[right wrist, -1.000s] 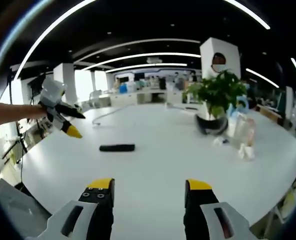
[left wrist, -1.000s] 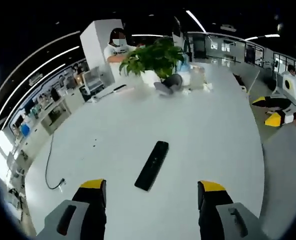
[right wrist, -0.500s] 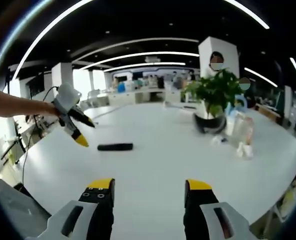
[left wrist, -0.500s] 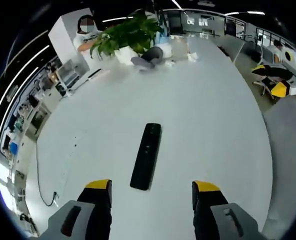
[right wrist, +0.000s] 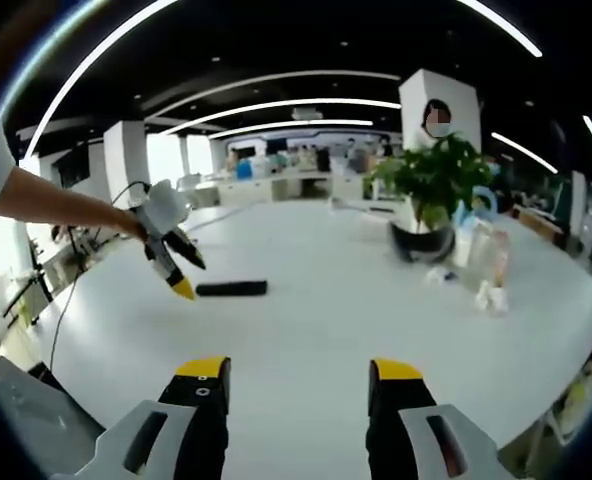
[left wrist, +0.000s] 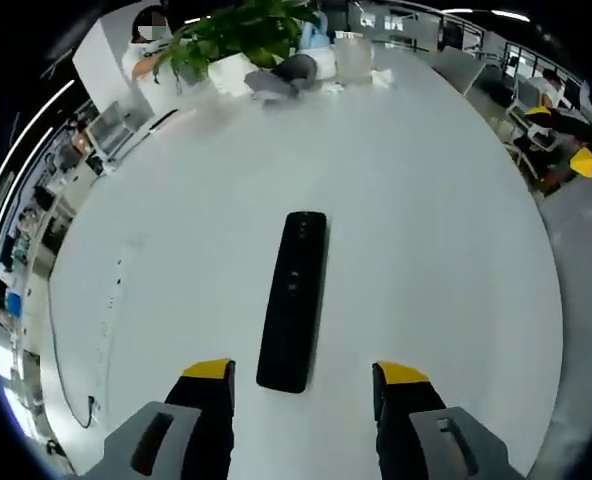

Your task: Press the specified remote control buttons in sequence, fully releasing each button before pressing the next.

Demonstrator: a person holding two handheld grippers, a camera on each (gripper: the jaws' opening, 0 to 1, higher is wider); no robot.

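The left gripper (left wrist: 298,378) is wide open, holding nothing, just above the remote (left wrist: 294,298) at frame middle. The right gripper (right wrist: 297,375) is open too. Next, I think, a tip must come down on a button.

Long black remote control (left wrist: 294,298), lying flat on the white table (left wrist: 436,230), slim bar shape, buttons faintly visible

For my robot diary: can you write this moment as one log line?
left tongs: open, above remote | right tongs: open, away from it | remote: flat on white table, untouched
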